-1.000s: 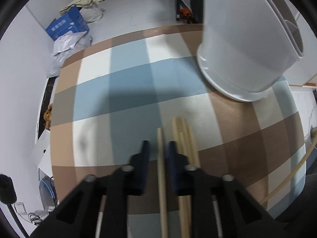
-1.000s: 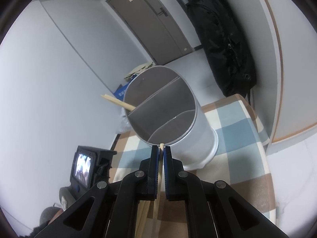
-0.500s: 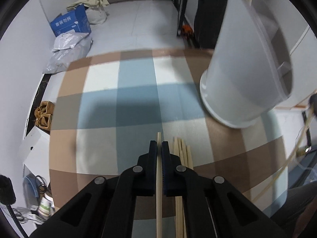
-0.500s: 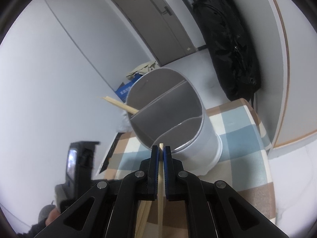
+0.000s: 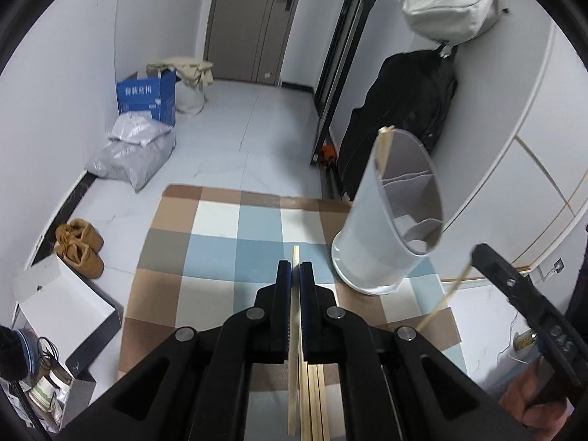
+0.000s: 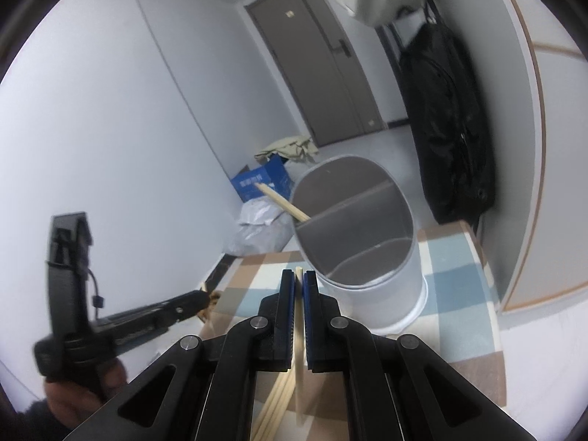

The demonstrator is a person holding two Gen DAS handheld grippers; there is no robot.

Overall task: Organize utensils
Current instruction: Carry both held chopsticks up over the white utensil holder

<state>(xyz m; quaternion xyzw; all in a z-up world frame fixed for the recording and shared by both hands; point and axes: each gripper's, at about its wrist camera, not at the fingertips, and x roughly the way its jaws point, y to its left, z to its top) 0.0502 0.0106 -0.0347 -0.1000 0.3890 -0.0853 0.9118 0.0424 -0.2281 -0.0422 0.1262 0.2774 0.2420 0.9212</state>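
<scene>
The white holder stands on the checked tabletop, split into compartments, one chopstick leaning out of its far one. Beside the holder lie loose chopsticks, pale wood, their near ends cut off behind the tools. The left tool and right tool are each clenched on one chopstick.
</scene>
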